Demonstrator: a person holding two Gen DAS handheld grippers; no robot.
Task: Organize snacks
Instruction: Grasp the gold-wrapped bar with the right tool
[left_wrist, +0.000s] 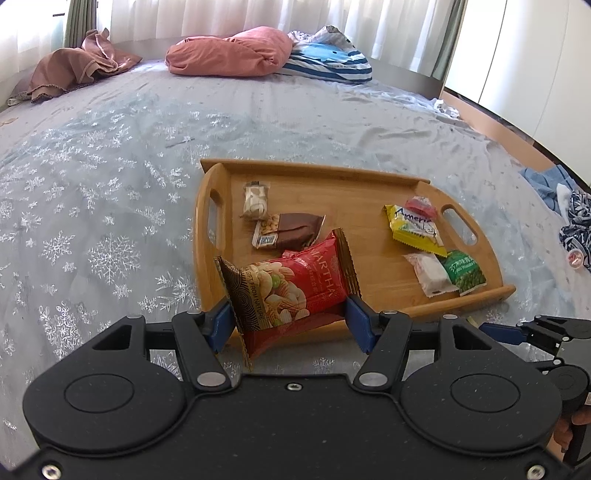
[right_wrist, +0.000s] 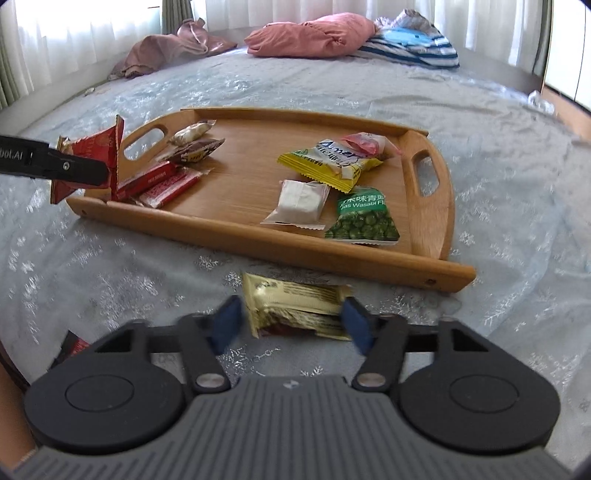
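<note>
My left fingers (left_wrist: 290, 321) are clamped on the red nut packet (left_wrist: 295, 291), blue pads pressing its crimped gold ends; it bulges glossy between them, tilted, over the near left corner of the wooden tray (left_wrist: 369, 184). Its lower edge is hidden behind my own black housing.

My right fingers (right_wrist: 291, 325) stand apart on either side of a pale yellow packet (right_wrist: 295, 306) lying flat on the bed (right_wrist: 110, 277). The pads are blurred; I cannot tell whether they touch the foil yet. The packet's near edge slips out of sight below them.

Beyond the right fingers sits the tray, smooth bamboo with slot handles. On it, ahead: a white soft pouch (right_wrist: 299, 201), a green pea bag (right_wrist: 364, 218) just beside it, a yellow crinkled bag (right_wrist: 328, 162) with a small pink wrapper (right_wrist: 369, 144) partly tucked behind. Farther left: a brown packet (right_wrist: 195, 151) and a pale one (right_wrist: 192, 133), print too small to read. The bedsheet is grey, shiny, snowflake-patterned.
</note>
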